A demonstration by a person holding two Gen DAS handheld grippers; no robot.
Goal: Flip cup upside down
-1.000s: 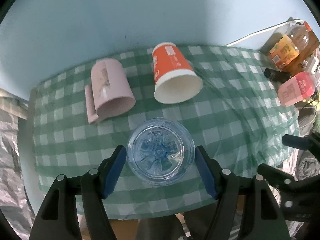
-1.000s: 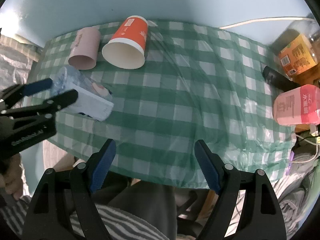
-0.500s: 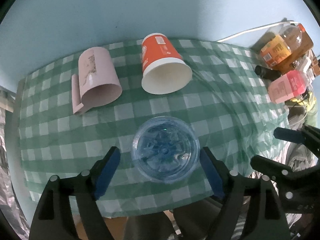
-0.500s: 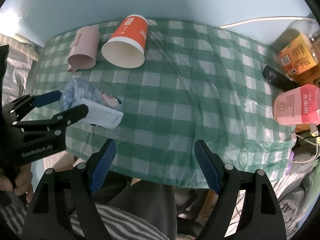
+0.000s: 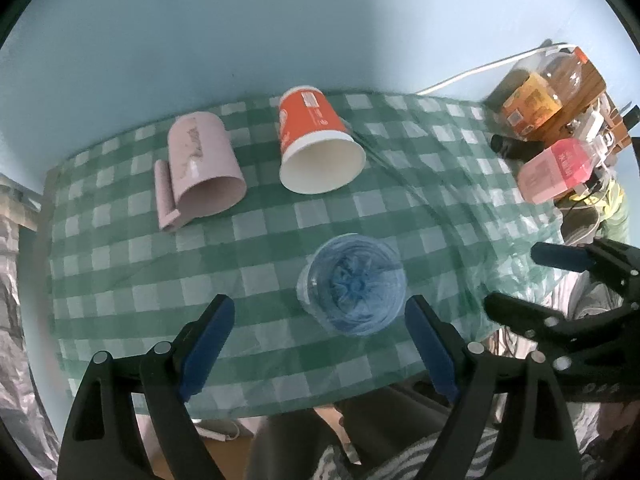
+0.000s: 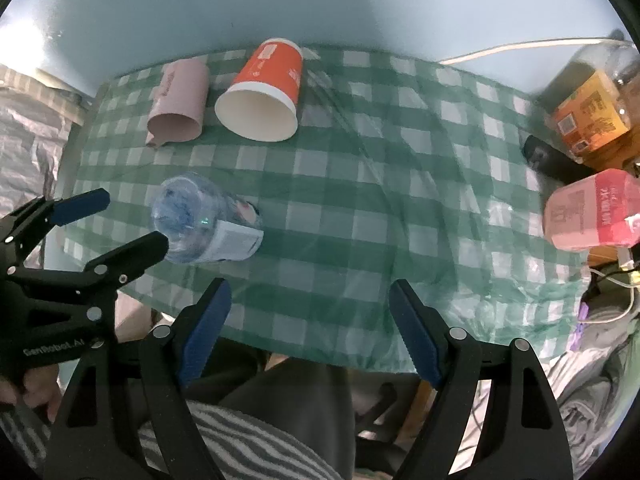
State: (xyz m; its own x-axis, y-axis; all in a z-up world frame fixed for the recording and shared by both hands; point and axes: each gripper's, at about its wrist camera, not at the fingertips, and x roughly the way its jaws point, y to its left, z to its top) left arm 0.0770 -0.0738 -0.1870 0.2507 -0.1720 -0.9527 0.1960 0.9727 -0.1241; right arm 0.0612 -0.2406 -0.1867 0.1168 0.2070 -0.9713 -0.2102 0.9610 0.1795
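Observation:
A clear blue plastic cup (image 5: 352,284) with a white label lies on its side on the green checked tablecloth, its base toward me; it also shows in the right wrist view (image 6: 204,222). My left gripper (image 5: 320,344) is open, its jaws apart from the cup and drawn back near the table's front edge. It shows from the side in the right wrist view (image 6: 108,220). My right gripper (image 6: 308,336) is open and empty above the front edge. An orange paper cup (image 5: 316,148) and a pink mug (image 5: 200,168) lie on their sides farther back.
At the right stand a pink carton (image 6: 592,212), an orange-labelled bottle (image 6: 588,112) and a black object (image 6: 548,158). A white cable (image 6: 520,46) runs along the blue wall. The tablecloth (image 6: 400,220) hangs over the front edge, above the person's lap.
My left gripper has opened wide, let go of the clear cup and pulled back and to the left. The cup now lies free on the cloth. The right gripper has hardly moved.

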